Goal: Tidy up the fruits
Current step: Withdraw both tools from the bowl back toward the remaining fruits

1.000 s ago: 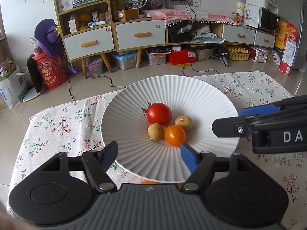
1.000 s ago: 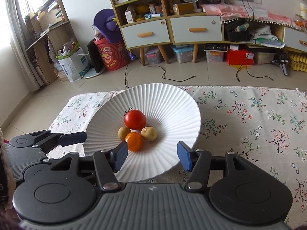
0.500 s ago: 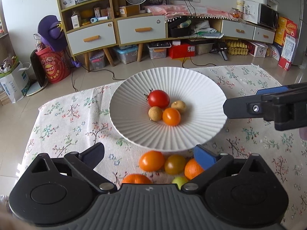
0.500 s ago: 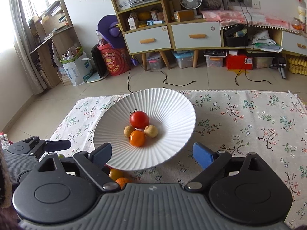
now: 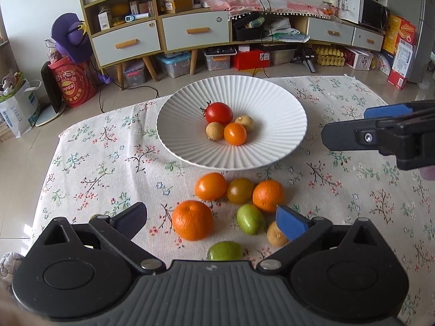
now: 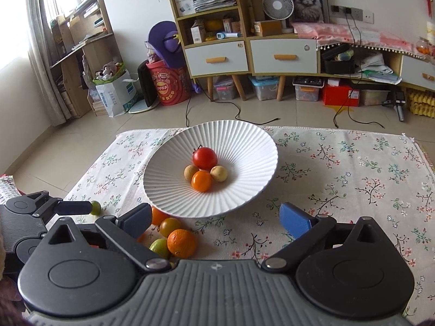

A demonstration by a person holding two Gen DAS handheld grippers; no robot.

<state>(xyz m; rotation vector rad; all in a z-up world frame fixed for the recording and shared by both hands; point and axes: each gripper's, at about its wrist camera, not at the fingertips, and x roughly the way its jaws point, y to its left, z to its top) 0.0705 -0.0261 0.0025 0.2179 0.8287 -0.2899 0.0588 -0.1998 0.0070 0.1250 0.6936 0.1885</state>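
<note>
Fruit lies in two lots on the cloth [image 5: 81,163] — a tomato [image 5: 219,113] and three small pieces in the plate [image 5: 176,114], and a loose cluster just before its near rim. The step in hand looks like choosing the next piece. Left gripper [image 5: 212,218] hangs wide open and empty, with the big orange [image 5: 192,224] and a green fruit [image 5: 249,219] between its fingers but untouched; closing on one likely calls for a lower reach. Right gripper [image 6: 216,218] — jaws opening, nothing between them — hovers before the plate.
</note>
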